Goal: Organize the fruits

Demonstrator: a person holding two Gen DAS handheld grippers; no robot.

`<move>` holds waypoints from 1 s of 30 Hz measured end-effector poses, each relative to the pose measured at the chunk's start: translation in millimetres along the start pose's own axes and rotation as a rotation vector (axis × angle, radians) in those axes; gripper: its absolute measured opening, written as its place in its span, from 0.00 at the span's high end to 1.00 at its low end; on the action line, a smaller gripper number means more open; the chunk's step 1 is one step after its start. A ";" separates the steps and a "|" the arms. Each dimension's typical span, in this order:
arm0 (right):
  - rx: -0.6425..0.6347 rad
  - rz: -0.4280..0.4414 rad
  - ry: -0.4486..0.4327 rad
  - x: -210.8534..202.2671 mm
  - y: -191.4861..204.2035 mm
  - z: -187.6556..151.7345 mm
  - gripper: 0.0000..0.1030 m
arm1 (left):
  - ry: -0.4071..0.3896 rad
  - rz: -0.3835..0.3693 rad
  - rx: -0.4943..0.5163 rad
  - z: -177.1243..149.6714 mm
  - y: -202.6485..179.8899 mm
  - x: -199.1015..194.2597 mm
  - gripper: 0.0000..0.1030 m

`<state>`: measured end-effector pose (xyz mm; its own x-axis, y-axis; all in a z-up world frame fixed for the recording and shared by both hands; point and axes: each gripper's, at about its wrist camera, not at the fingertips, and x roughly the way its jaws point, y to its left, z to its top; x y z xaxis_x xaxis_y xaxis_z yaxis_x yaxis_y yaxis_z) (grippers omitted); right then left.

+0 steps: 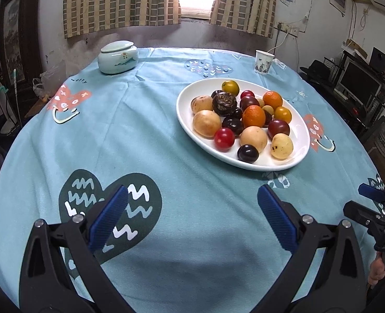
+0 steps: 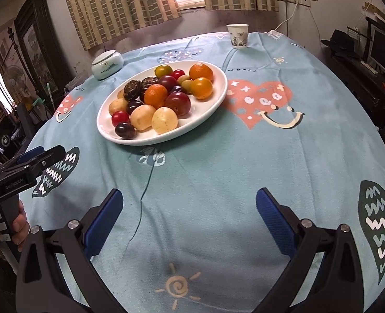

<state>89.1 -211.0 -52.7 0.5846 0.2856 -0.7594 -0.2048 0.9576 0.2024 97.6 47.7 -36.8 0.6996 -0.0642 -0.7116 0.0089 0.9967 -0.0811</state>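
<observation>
White oval plate [image 2: 213, 96] holds all the fruits [image 2: 156, 99], piled: two oranges, red + yellow tomatoes, dark plums, pale tan round ones, a couple of wrinkled dark ones. Lidded ceramic jar [image 1: 118, 57] shut, contents not visible. Paper cup [image 2: 238, 36] at far edge, inside can't tell. All sit on round table w/ light-blue heart-print cloth [image 2: 218, 169]. Left gripper [image 1: 192, 208] and right gripper [image 2: 189, 208] both spread wide, nothing btwn fingers, above bare cloth near side of plate. Checked curtains [image 1: 119, 0], bright window behind.
</observation>
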 end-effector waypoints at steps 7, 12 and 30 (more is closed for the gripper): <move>-0.020 0.005 -0.005 -6.8 7.9 -2.5 0.01 | 0.026 -0.005 0.032 -1.2 -12.3 -3.0 0.02; -0.030 0.000 -0.013 -10.9 10.5 -4.3 0.01 | 0.034 -0.005 0.045 -4.7 -18.7 -3.5 0.02; -0.045 0.000 -0.015 -16.3 15.2 -6.9 0.01 | 0.020 -0.020 0.112 -11.3 -43.3 -12.6 0.02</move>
<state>71.0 -201.4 -41.5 0.5959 0.2861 -0.7503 -0.2397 0.9552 0.1738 80.3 4.9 -32.2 0.6838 -0.0842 -0.7248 0.1034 0.9945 -0.0179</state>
